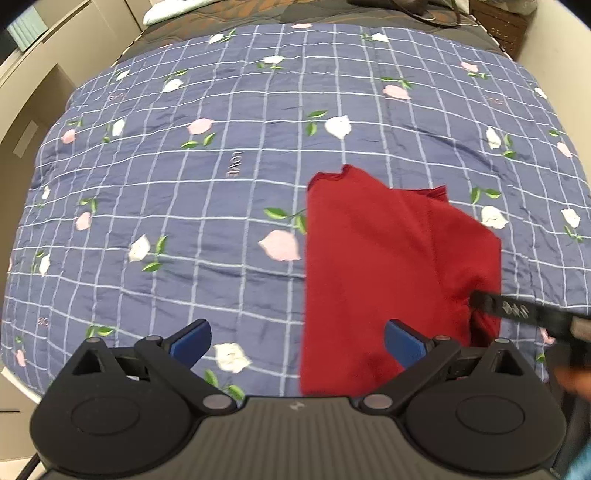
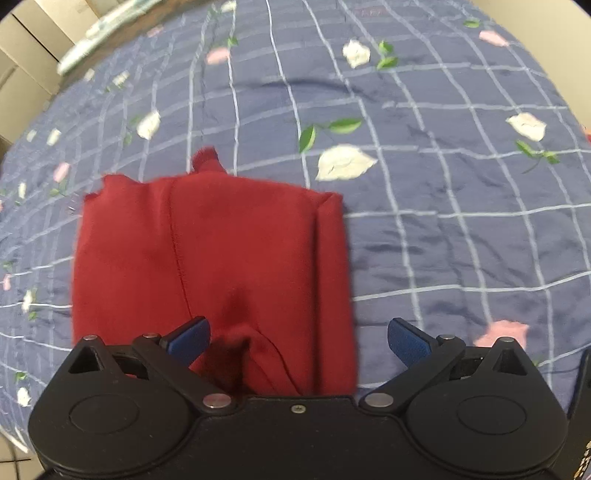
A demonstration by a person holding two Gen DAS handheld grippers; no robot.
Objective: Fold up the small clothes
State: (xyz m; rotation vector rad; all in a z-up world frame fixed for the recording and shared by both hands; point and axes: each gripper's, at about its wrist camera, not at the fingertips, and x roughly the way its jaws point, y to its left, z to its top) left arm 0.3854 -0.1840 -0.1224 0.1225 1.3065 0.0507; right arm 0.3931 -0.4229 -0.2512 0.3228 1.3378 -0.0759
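Observation:
A dark red garment (image 1: 388, 258) lies folded into a rough rectangle on the blue checked quilt (image 1: 221, 206), to the right of the middle. My left gripper (image 1: 298, 343) hovers open over its near left edge, the right pad above the red cloth and the left pad above the quilt. From the right, a black finger (image 1: 495, 306) of my right gripper reaches the garment's right side. In the right wrist view the red garment (image 2: 221, 251) shows a seam and a folded right edge. My right gripper (image 2: 298, 341) stands open over its near edge, holding nothing.
The flowered quilt (image 2: 443, 221) covers a bed. Beige cabinets (image 1: 37, 92) stand along the left side, and a pale pillow (image 1: 166, 11) lies at the bed's far end. Dark cables (image 1: 413, 11) and a wooden piece (image 1: 502, 26) sit at the far right.

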